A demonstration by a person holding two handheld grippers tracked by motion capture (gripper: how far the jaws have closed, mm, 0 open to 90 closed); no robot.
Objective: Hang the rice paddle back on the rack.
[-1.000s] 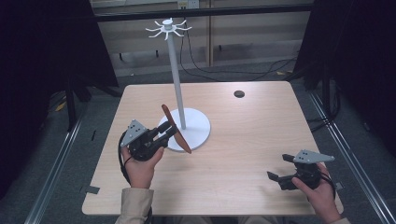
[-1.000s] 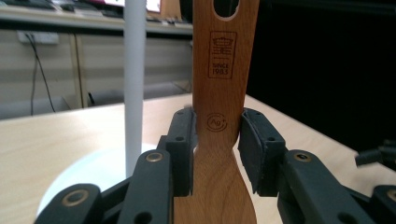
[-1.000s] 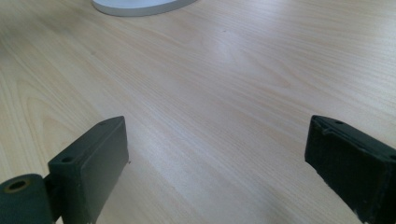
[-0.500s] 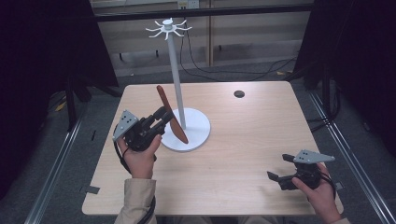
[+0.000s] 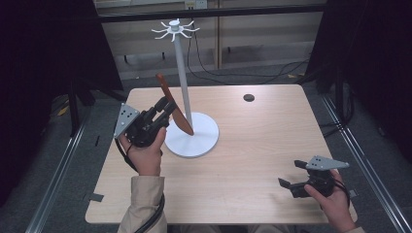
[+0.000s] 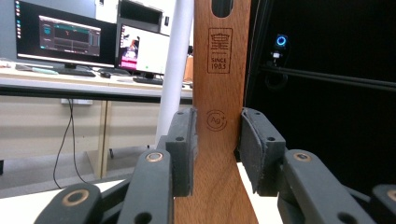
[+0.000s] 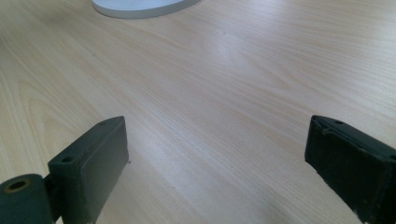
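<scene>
1. Left gripper (image 5: 164, 109) is clamped on a wooden spatula (image 5: 171, 104); in the left gripper view both pads press the flat handle (image 6: 218, 116) just below the burnt-in stamp. The hold looks square, with no visible skew.
2. The spatula hangs above the worktop (image 5: 252, 145), left of centre and toward the far edge, tilted, with its broad end low over the round base (image 5: 192, 141) of the white hook stand (image 5: 182, 82). The top end leans away from the pole.
3. Judged step: lift the spatula and hang it on one of the hooks in the crown (image 5: 175, 30) of the stand.
4. The hanging slot (image 6: 222, 7) sits at the handle's top, partly cut off in the left gripper view. Keep that end leading and free of the pads.
5. To do it well: raise straight up beside the pole first, clear of the base, then bring the slot level with a hook tip before moving sideways.
6. Risk: the stand is slim and tall; a knock on the pole could rock it. Approach from the open side.
7. Release only once the slot bears on the hook.
8. Right gripper (image 5: 297, 185) rests near the worktop's near right corner, jaws spread wide with nothing between them; the right gripper view shows bare wood (image 7: 224, 93) there. It could steady the base if needed.
</scene>
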